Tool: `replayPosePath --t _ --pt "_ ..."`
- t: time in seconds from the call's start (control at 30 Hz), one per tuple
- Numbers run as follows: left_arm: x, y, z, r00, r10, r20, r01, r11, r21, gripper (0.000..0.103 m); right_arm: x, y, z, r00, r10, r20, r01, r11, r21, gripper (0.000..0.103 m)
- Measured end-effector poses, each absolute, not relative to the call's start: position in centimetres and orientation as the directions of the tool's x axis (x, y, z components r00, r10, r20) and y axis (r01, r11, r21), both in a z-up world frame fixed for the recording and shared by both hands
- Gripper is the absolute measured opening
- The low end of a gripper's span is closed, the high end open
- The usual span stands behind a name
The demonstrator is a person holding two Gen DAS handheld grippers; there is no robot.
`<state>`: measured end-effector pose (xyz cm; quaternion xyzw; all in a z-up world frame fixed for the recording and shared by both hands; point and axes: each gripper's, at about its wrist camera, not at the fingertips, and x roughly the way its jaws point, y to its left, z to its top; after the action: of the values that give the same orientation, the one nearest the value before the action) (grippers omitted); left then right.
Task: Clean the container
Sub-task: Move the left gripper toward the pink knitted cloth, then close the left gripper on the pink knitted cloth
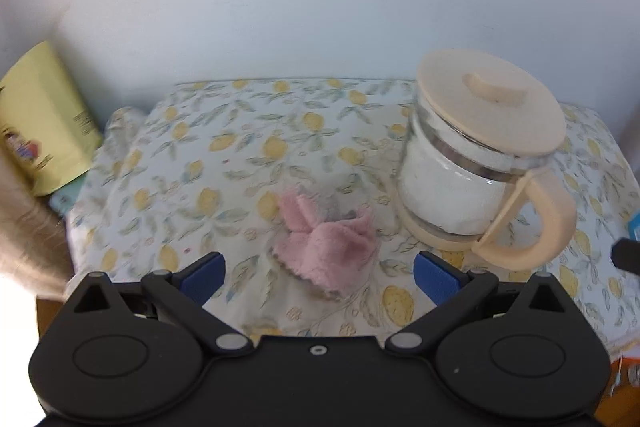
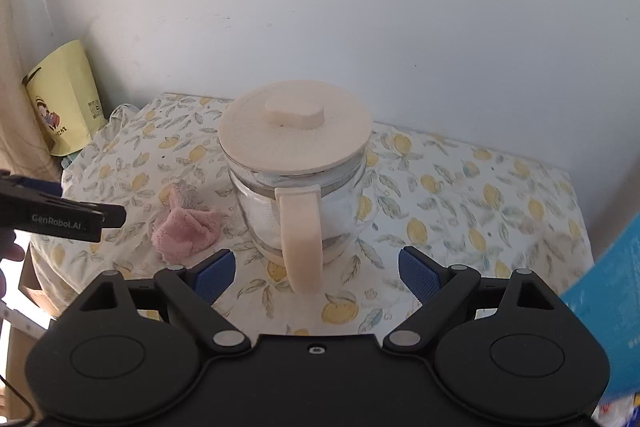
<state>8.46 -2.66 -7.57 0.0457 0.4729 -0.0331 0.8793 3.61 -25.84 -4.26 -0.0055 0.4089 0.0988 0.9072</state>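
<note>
Currently the glass jug (image 2: 298, 187) stands upright on the table (image 2: 460, 195), which wears a lemon-print cloth, with its cream lid (image 2: 294, 135) seated on top and its cream handle (image 2: 300, 239) turned toward the right tool (image 2: 316, 269); in the right wrist view the jug sits at twelve o'clock of that tool, handle pointing to six. The right tool's blue fingers stand wide apart and hold nothing; the handle lies between them but clear of both. The left tool (image 1: 318, 273) is likewise spread and empty; a crumpled pink cloth (image 1: 326, 239) lies on the table just ahead of it at twelve o'clock, with the jug at about two o'clock, near the cloth but not touching it. A yellow bag (image 1: 44, 123) leans at the far left, at ten o'clock.

How far the cleaning has gone cannot be settled; a lidded jug beside a loose cloth fits a jug awaiting its wipe as well as one wiped and closed again; the white haze inside the glass is unclear.
</note>
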Motion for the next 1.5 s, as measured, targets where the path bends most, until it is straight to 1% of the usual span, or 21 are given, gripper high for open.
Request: replayPosePath --t 0.2,0.27,0.3,0.37,0.5,0.63,0.7,0.73,0.77,0.83,1.0,1.1,1.13,1.17,1.2,1.27,1.5 --pt "10.8 -1.9 -10.6 0.545 -0.071 -0.835 0.181 0.983 0.035 0.103 4.6 -25.5 -6.6 0.663 0.192 -0.724 -0.223 0.973 0.054 0.09" --pt "11.6 -1.7 -11.6 0.542 -0.089 -0.836 0.207 0.978 0.03 0.103 5.0 -25.2 -7.3 0.663 0.191 -0.724 -0.227 0.973 0.049 0.086" --pt "12.0 -1.6 -12.1 0.541 -0.098 -0.836 0.22 0.975 0.027 0.103 5.2 -25.1 -7.6 0.662 0.187 -0.726 -0.225 0.973 0.045 0.082" --pt "12.8 -1.3 -13.2 0.537 -0.116 -0.836 0.245 0.969 0.023 0.103 5.9 -24.4 -8.6 0.679 0.165 -0.716 -0.222 0.975 0.013 0.081" --pt "13.4 -1.6 -15.4 0.54 -0.119 -0.833 0.338 0.937 0.085 0.102 6.6 -23.1 -10.3 0.668 0.151 -0.729 -0.242 0.97 -0.021 0.081" --pt "14.4 -1.3 -16.8 0.52 -0.159 -0.839 0.401 0.913 0.076 0.102 6.8 -22.6 -11.1 0.658 0.127 -0.742 -0.222 0.975 -0.03 0.081" --pt "14.6 -1.1 -17.2 0.506 -0.175 -0.845 0.423 0.904 0.067 0.097 6.7 -22.5 -11.2 0.656 0.11 -0.747 -0.205 0.978 -0.036 0.081" --pt "14.7 -1.0 -17.4 0.5 -0.181 -0.847 0.432 0.9 0.063 0.091 6.7 -22.5 -11.3 0.654 0.101 -0.749 -0.197 0.98 -0.039 0.081" --pt "14.7 -0.9 -17.5 0.493 -0.187 -0.85 0.441 0.895 0.059 0.086 6.6 -22.4 -11.4 0.653 0.093 -0.752 -0.188 0.981 -0.043 0.081" --pt "14.9 -0.7 -17.8 0.479 -0.2 -0.855 0.459 0.887 0.051 0.084 6.6 -22.3 -11.5 0.65 0.075 -0.756 -0.172 0.984 -0.049 0.081" --pt "15.2 -0.3 -18.6 0.444 -0.229 -0.866 0.503 0.864 0.029 0.083 6.6 -22.1 -11.8 0.642 0.035 -0.766 -0.13 0.989 -0.064 0.081" --pt "15.5 0.0 -19.0 0.422 -0.246 -0.872 0.528 0.849 0.016 0.08 6.6 -22.2 -11.7 0.642 0.028 -0.766 -0.108 0.993 -0.054 0.081" --pt "15.5 0.1 -19.2 0.414 -0.252 -0.874 0.537 0.844 0.011 0.077 6.6 -22.2 -11.5 0.643 0.027 -0.765 -0.103 0.993 -0.051 0.081" --pt "15.6 0.2 -19.3 0.407 -0.258 -0.876 0.545 0.838 0.007 0.068 6.7 -22.2 -11.4 0.644 0.026 -0.764 -0.098 0.994 -0.049 0.081" --pt "15.7 0.3 -19.5 0.399 -0.263 -0.878 0.553 0.833 0.002 0.064 6.8 -22.2 -11.4 0.644 0.025 -0.765 -0.097 0.994 -0.05 0.081" --pt "15.7 0.5 -19.7 0.388 -0.272 -0.88 0.561 0.828 -0.008 0.063 7.0 -22.3 -11.3 0.638 0.03 -0.769 -0.102 0.994 -0.045 0.081" --pt "16.5 0.5 -19.5 0.387 -0.263 -0.884 0.491 0.87 -0.044 0.063 7.7 -22.9 -10.9 0.619 0.067 -0.783 -0.158 0.987 -0.041 0.081"
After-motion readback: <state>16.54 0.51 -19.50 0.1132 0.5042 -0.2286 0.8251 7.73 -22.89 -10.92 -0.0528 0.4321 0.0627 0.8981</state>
